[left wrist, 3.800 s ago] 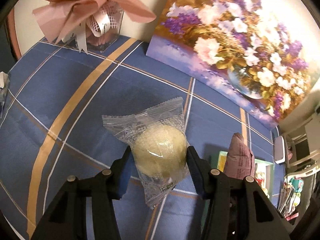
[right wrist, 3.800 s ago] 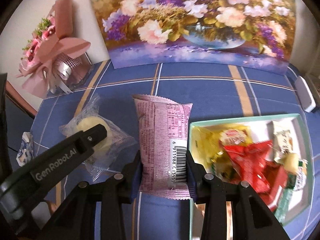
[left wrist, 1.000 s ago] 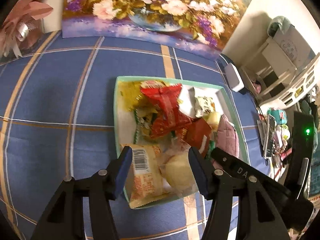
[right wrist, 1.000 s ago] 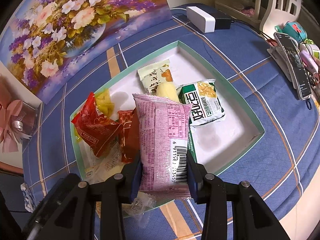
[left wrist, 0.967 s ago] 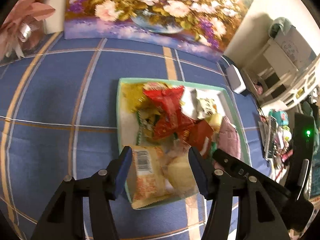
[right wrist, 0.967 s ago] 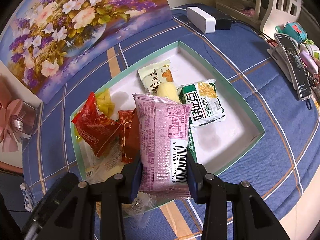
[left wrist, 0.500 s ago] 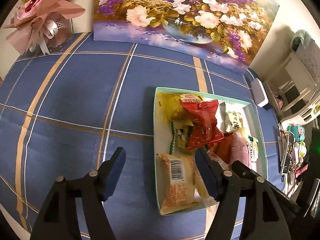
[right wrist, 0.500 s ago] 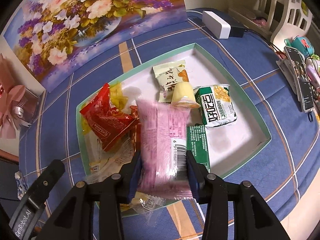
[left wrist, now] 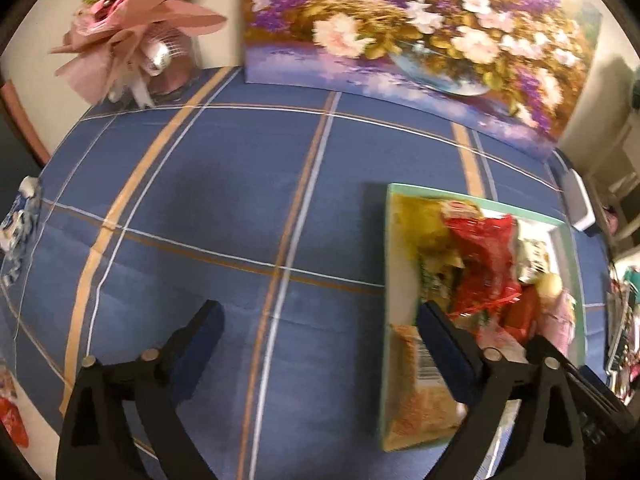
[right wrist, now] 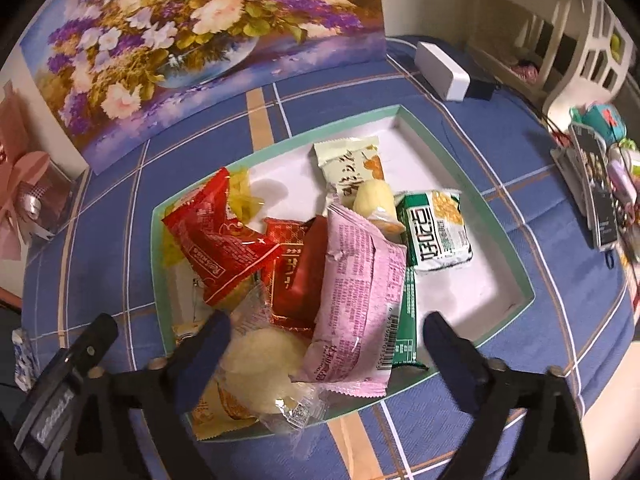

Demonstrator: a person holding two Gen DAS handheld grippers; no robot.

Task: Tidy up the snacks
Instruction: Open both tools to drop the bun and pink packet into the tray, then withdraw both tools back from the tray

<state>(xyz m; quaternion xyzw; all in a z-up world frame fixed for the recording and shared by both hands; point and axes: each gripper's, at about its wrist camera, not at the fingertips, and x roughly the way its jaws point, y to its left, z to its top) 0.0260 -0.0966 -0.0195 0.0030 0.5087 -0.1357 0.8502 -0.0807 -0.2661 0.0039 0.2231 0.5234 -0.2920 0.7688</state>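
A mint-rimmed white tray [right wrist: 400, 109] holds several snack packets. The pink packet [right wrist: 360, 288] lies in it on a red packet [right wrist: 218, 240], beside a green one [right wrist: 436, 232]. A clear-wrapped pale cake [right wrist: 260, 364] rests at the tray's near corner. My right gripper [right wrist: 326, 336] hangs over them with its jaws opening wide. The pink packet is between the pads, which do not press it. My left gripper [left wrist: 320, 316] is also opening and holds nothing. It is over the blue cloth, with its right finger above the tray's left rim [left wrist: 386, 272].
A flower painting [right wrist: 200, 32] leans on the wall behind the tray. A pink bouquet [left wrist: 136, 32] stands at the back left. A white box [right wrist: 440, 68] and a phone on a stand [right wrist: 596, 184] are to the right. A small wrapper [left wrist: 16, 224] lies at the cloth's left edge.
Both grippers have opened wide. The pink packet has dropped from the right gripper into the tray. The left gripper let go of the cake and swung left over the cloth.
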